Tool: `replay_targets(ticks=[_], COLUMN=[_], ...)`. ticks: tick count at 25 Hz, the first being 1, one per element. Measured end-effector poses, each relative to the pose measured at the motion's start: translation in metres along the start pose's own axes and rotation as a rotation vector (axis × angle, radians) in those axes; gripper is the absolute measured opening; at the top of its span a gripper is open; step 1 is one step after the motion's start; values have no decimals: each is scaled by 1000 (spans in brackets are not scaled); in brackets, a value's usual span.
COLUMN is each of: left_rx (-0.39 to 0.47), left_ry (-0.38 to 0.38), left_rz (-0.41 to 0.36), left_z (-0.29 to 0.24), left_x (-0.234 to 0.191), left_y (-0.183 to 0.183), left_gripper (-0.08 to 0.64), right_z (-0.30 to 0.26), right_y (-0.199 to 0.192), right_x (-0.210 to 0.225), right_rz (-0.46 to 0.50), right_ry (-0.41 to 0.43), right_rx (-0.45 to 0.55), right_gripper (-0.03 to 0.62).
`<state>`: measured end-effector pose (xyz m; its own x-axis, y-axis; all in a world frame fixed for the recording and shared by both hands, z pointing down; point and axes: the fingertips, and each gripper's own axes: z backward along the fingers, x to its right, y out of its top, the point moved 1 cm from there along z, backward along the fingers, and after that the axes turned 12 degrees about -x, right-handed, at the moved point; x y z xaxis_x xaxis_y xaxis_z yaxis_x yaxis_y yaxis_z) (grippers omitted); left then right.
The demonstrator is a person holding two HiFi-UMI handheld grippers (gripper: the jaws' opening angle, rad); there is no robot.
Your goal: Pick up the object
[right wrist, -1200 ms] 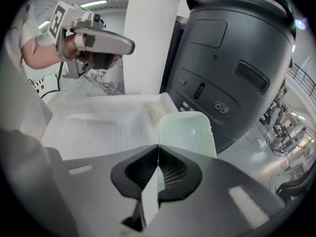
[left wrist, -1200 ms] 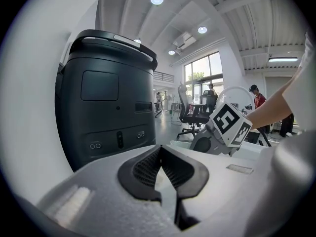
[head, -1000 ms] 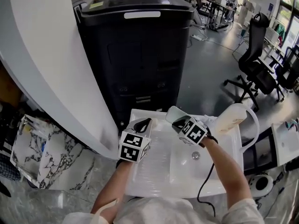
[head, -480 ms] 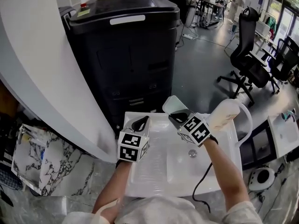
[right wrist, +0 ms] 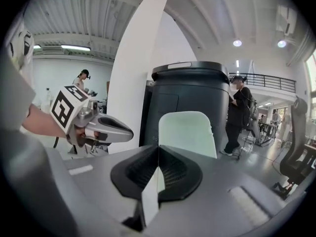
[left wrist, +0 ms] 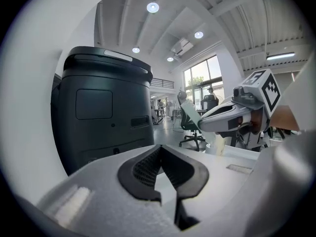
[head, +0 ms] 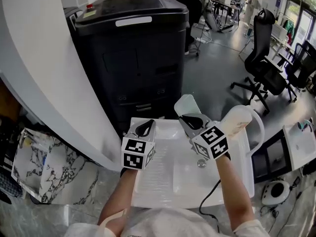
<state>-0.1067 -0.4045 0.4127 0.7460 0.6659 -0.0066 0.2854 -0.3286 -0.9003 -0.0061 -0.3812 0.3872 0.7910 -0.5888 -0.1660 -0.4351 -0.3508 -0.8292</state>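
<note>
Above the basin (head: 159, 182), right tool (head: 190, 117) lifted higher, pale sheet (head: 186, 104) clamped

Bright, even daylight from windows (left wrist: 201, 80) and round ceiling lights (left wrist: 152, 7); soft shadows; gripper views fisheye-warped, dark-cornered, near foreground blurred

Open-plan office workspace, black swivel chairs (head: 265, 65), tall windows (left wrist: 201, 80), ceiling spotlights (left wrist: 152, 7)

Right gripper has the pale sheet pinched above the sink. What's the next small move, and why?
Probably raise the right gripper a little, straight up, keeping the pinch. Its jaws are shut on the sheet at its lower edge, the sheet touches nothing else, and the left gripper is shut, empty, off to the side.
</note>
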Motion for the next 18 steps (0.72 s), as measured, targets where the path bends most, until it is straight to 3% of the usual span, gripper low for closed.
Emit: replay_targets(ticks=[8, 18], left_rx=[20, 18], left_ry=[62, 56], left_rz=[3, 3], left_z=[8, 12], left_x=[2, 22], left_y=[10, 7], left_gripper=[6, 6], right_z=[39, 74], right_y=[8, -6], right_x=[5, 17], right_rz=[-85, -201], right_ry=[-48, -128], right_rx=[125, 206], right_gripper=[9, 9])
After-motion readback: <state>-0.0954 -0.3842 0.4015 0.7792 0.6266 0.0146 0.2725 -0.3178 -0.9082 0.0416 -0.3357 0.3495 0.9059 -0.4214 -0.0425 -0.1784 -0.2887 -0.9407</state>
